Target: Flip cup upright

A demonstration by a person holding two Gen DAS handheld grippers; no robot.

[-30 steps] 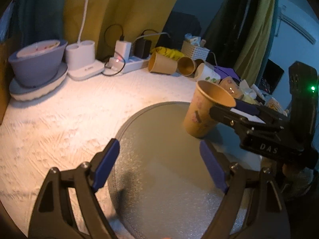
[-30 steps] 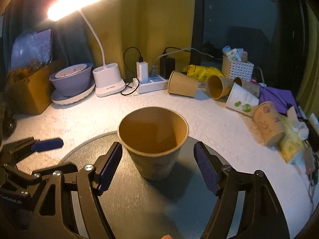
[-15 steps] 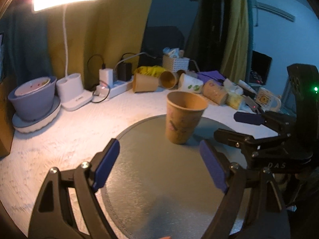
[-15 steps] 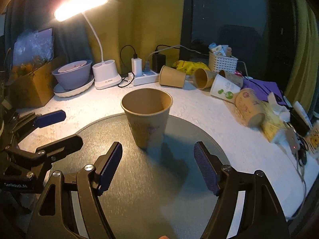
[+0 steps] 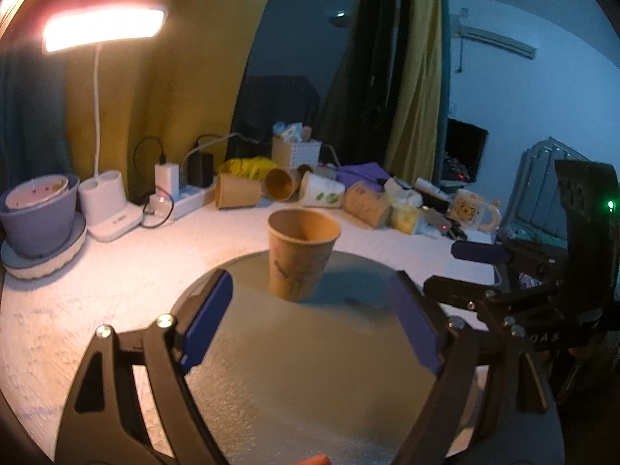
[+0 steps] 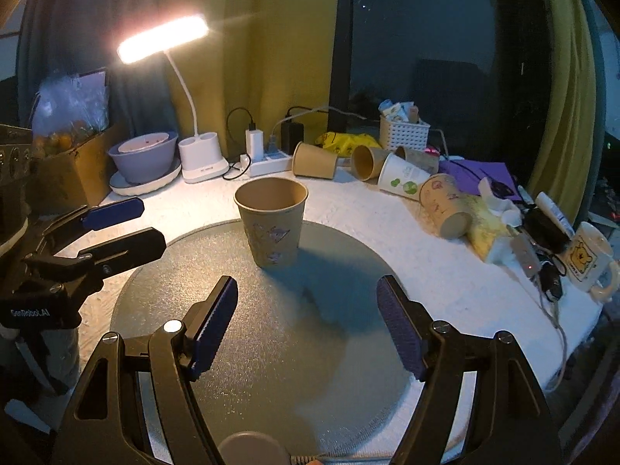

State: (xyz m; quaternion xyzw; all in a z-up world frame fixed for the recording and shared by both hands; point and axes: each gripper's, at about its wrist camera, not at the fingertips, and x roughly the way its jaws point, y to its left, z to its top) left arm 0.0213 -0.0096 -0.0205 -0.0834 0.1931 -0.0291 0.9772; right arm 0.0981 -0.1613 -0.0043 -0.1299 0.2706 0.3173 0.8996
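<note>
Here the white textured table point(image 6: 387, 232) carries a round grey mat point(image 6: 271, 329), and the brown paper cup with small printed figures point(image 6: 271, 226) stands upright on the mat's far half, mouth up, touching neither tool. By the look of it the flip is done, so what remains is risk. The left tool point(image 5: 310, 333) is spread wide with nothing between its blue pads, and the right tool point(image 6: 306, 325) is equally wide and empty; both sit near the cup. An empty paper cup is probably light and top-heavy, so a careless sweep of either tool would likely tip it. A knocked cup could roll toward the heap of toppled paper cups point(image 6: 372, 166) behind.
</note>
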